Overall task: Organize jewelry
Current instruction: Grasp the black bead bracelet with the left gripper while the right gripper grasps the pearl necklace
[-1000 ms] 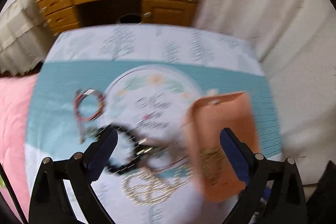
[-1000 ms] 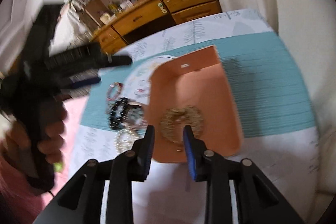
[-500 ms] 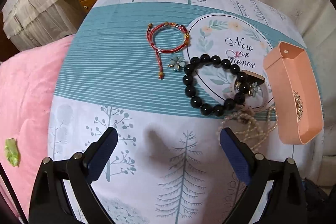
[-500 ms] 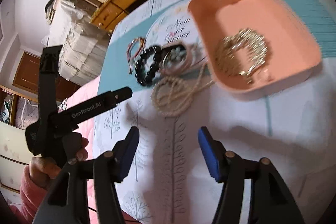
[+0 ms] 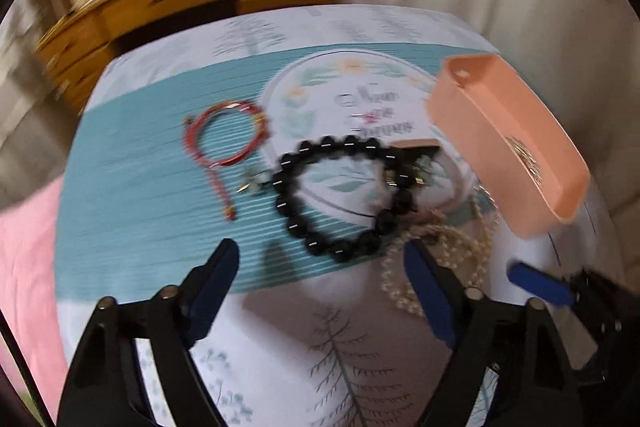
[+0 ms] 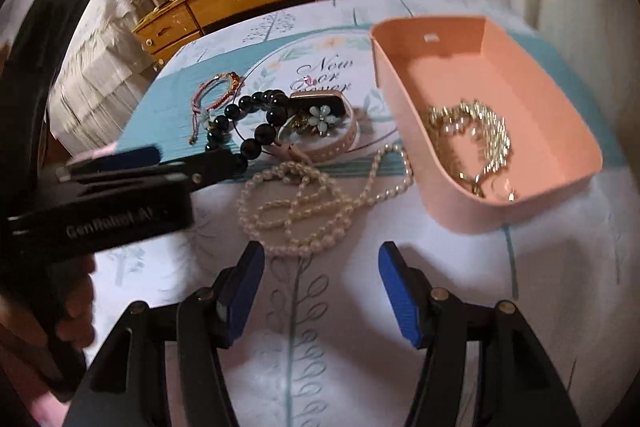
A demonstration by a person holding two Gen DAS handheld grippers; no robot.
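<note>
Both tongs, left tongs (image 5: 320,263) and right tongs (image 6: 318,267), are gaping released, low in frame, facing the pearl necklace (image 6: 316,195) beside the pink tray (image 6: 452,203).

gold chain (image 6: 476,135) in peach tray (image 6: 560,131) | pearl necklace (image 6: 312,199) beside tray

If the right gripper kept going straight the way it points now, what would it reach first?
Most likely the pearl necklace, lying just beyond the open right gripper; depth is uncertain.
</note>
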